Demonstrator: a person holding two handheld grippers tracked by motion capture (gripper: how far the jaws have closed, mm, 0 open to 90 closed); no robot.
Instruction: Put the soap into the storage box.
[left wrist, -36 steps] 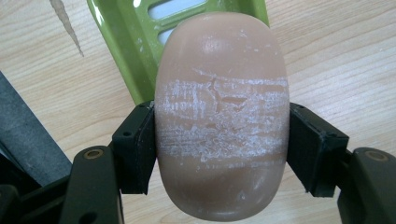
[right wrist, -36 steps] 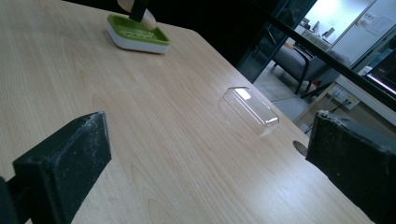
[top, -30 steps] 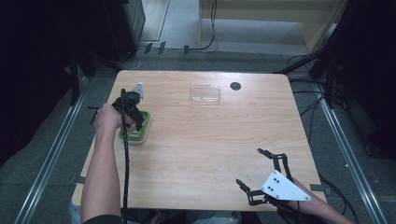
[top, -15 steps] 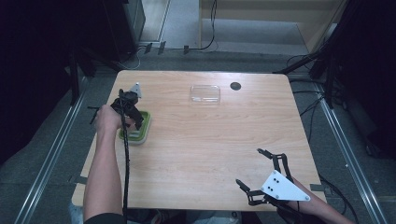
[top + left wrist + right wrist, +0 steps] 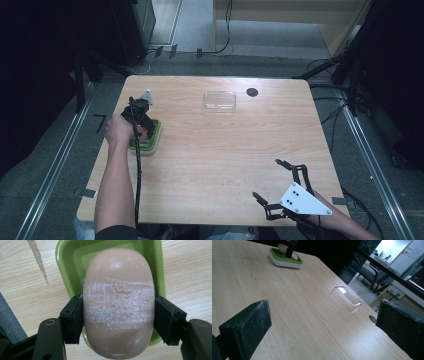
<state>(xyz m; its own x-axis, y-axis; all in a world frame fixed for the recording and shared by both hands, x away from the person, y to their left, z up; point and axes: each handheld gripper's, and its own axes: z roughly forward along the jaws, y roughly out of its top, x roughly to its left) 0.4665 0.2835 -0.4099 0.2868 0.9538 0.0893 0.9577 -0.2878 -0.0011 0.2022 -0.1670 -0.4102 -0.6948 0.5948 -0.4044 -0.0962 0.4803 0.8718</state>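
We had left gripper [image 5: 117, 322] clamped across soap [image 5: 118, 302], just over green dish [image 5: 160, 270]. Right gripper [image 5: 324, 322] open, idle. Our judgement: soap slippery; keep squeeze steady, lift straight.

Can't make out the bottom end of the soap bar [image 5: 118, 302] since it's cut off by the left gripper view's lower edge, most of the green dish [image 5: 160, 270] tucked under it, and the right gripper [image 5: 283, 187] base chopped off at the frame bottom.
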